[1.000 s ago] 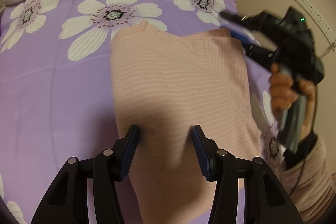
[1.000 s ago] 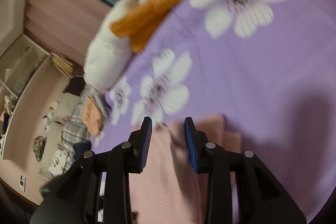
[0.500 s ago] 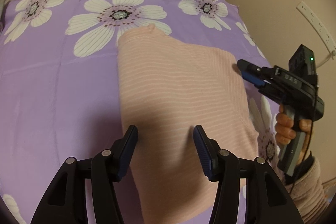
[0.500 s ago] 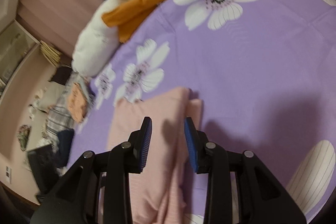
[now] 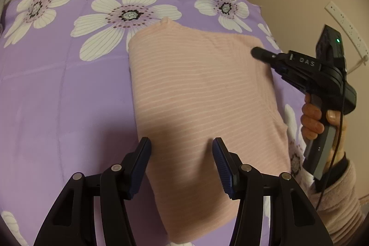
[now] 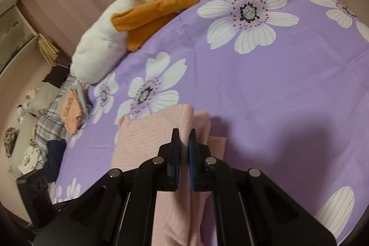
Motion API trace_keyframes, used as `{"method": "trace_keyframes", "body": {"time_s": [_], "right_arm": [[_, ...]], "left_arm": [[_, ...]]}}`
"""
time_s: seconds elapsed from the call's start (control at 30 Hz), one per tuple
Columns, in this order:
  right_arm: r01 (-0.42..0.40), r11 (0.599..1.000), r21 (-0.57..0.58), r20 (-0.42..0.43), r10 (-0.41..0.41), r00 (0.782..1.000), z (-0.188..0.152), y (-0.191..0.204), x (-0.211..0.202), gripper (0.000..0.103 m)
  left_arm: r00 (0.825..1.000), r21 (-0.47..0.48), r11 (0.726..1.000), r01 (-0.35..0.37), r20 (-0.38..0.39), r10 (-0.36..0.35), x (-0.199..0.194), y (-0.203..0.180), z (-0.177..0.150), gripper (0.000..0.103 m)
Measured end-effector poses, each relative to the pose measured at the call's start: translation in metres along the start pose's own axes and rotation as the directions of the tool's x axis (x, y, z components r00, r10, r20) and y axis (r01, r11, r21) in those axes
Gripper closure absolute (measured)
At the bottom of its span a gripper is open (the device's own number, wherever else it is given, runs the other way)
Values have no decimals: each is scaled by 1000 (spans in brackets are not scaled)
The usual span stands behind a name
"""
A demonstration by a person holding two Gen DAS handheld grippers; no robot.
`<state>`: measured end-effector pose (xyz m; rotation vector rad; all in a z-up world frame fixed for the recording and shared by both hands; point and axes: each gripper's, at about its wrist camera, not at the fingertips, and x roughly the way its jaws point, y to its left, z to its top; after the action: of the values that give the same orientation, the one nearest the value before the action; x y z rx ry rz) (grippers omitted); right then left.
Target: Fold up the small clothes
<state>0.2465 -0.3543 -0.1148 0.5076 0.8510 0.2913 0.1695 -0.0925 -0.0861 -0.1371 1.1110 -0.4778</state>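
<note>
A pink striped garment (image 5: pixel 198 89) lies folded on the purple flowered sheet (image 5: pixel 57 96). My left gripper (image 5: pixel 181 149) is open, hovering over the garment's near part with nothing between its fingers. My right gripper (image 6: pixel 183 140) is shut on the folded right edge of the pink garment (image 6: pixel 161 128). In the left wrist view the right gripper (image 5: pixel 260 54) reaches in from the right onto the garment's far right edge, held by a hand.
A white pillow (image 6: pixel 99 50) and an orange cloth (image 6: pixel 152 13) lie at the head of the bed. A pile of other clothes (image 6: pixel 57 117) sits beyond the sheet's left edge. A wall with a power strip (image 5: pixel 346 24) is on the right.
My right gripper has come down and closed on the garment's right edge; it was open before. My left gripper has stayed open over the near part.
</note>
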Motion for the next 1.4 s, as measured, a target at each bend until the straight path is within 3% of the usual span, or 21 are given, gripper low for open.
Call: {"method": "trace_keyframes", "body": {"time_s": [0.13,0.27,0.4,0.6,0.73,0.9,0.97,1.0,1.1,1.23,1.4], "right_arm": [[68,998,6,-71,-67,995,-13,-5,14,89],[39,998,50,1,-39,999,-20,-12,-15,81],[-55,998,29,9,55,998,-41,-9,-50,79],[-141,989,-43,-82,137,987,-101,5,-76,79],[-102,992,-68,-125,93,988,-132,7,-73,79],[-74,995,-62,-144,65,987,-144,4,-64,82],[-77,994,-78,-135,66,989,-144,7,-66,95],[-87,993,-84,-135,75,988,-144,10,-68,95],[-81,992,-102,-114,69,991,-143,15,-76,97],[-86,994,-61,-96,80,992,-148,7,-84,98],[-33,999,-32,-137,28,990,-159,-3,-72,99]], "left_arm": [[1000,-7,1000,-10,-3,10,2,5,-1,50],[1000,-17,1000,-12,-7,12,-3,12,-7,50],[1000,-34,999,12,-18,-13,-8,18,-20,50],[992,-116,988,99,-61,-107,-7,23,-46,50],[989,-140,983,119,-69,-130,-4,22,-55,50],[987,-177,974,140,-57,-152,-3,23,-54,50],[988,-170,976,133,-57,-144,-4,21,-56,60],[990,-156,981,117,-62,-128,-3,19,-57,71],[992,-137,985,100,-61,-109,-4,16,-58,81],[995,-112,991,67,-60,-74,-7,15,-58,82],[998,-79,997,26,-63,-31,-3,15,-60,82]]}}
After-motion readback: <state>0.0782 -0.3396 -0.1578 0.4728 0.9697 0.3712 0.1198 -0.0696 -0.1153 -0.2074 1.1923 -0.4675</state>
